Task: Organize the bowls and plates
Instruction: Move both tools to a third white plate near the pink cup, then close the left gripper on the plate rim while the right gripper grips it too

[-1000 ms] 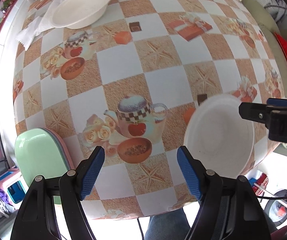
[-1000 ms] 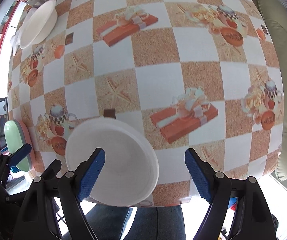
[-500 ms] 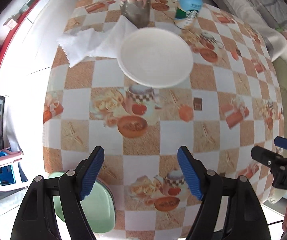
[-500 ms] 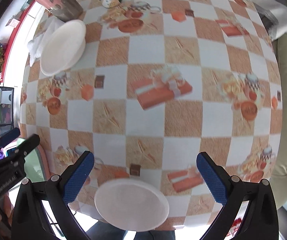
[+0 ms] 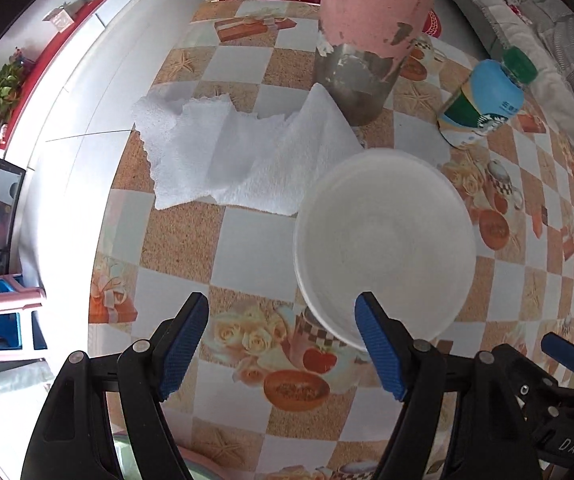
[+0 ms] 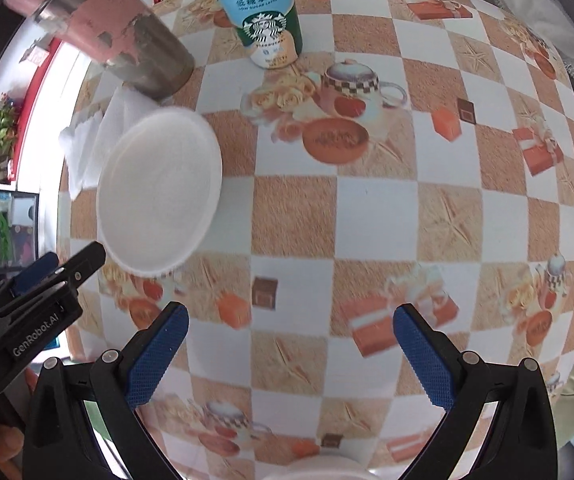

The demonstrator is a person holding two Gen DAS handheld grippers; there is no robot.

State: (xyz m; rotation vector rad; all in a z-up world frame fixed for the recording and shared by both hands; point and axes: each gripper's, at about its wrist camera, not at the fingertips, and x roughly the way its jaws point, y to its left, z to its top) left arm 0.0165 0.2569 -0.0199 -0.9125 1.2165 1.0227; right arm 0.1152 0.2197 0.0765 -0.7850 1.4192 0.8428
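White bowl [image 5: 385, 240] is sitting upright on the checkered worktop [image 5: 247, 248], its far edge overlapping a crumpled paper towel [image 5: 243, 160], with a worn pink-and-metal tumbler [image 5: 371, 36] and a Starbucks bottle [image 5: 483, 104] standing just beyond it. I am holding my left tongs [image 5: 283, 348] spread apart and empty above the worktop, the right fingertip [image 5: 379, 356] crossing the bowl's near rim in view, contact unclear. My right tongs [image 6: 291, 360] are hanging wide apart over bare cloth, gripping nothing, with a second white rim [image 6: 323, 470] showing at the bottom edge of that view.
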